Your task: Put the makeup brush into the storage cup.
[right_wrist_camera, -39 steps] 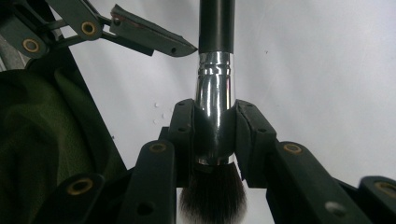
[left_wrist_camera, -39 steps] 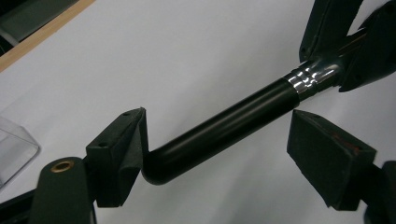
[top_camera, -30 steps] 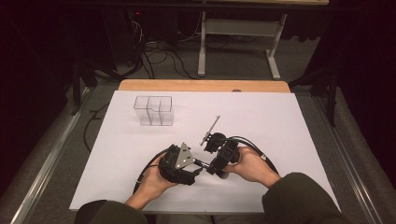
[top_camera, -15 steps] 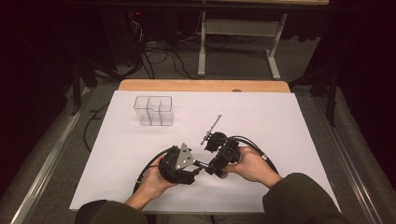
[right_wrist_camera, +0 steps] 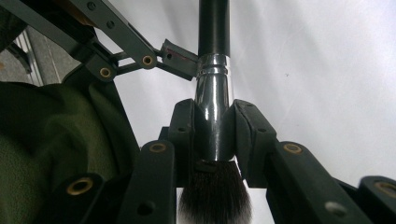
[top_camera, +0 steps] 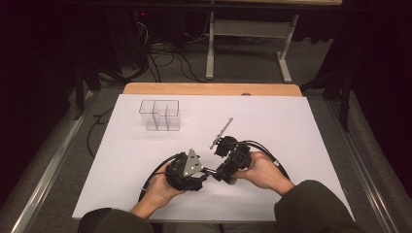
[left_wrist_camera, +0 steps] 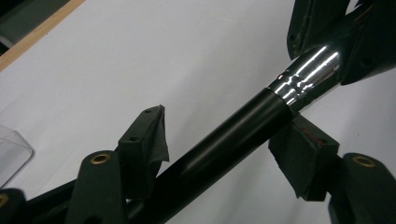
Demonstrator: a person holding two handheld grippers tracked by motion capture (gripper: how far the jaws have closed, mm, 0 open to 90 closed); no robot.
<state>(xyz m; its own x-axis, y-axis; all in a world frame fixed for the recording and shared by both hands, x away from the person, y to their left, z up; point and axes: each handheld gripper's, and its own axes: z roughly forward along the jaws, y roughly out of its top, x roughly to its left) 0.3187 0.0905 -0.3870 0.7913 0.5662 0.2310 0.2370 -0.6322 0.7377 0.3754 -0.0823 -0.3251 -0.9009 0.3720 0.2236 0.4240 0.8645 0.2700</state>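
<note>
A makeup brush with a black handle, silver ferrule and dark bristles is held low over the white table near its front edge. My right gripper is shut on the ferrule, with the bristles just behind its pads. My left gripper has its jaws on either side of the black handle. The right pad touches the handle and a small gap shows at the left pad. In the high view the two grippers meet tip to tip, the left gripper pointing right and the right gripper pointing left.
A clear plastic box with three compartments stands at the back left of the white table cover. A thin grey stick-like tool lies just beyond the right gripper. Cables trail from both grippers. A wooden edge runs along the far side.
</note>
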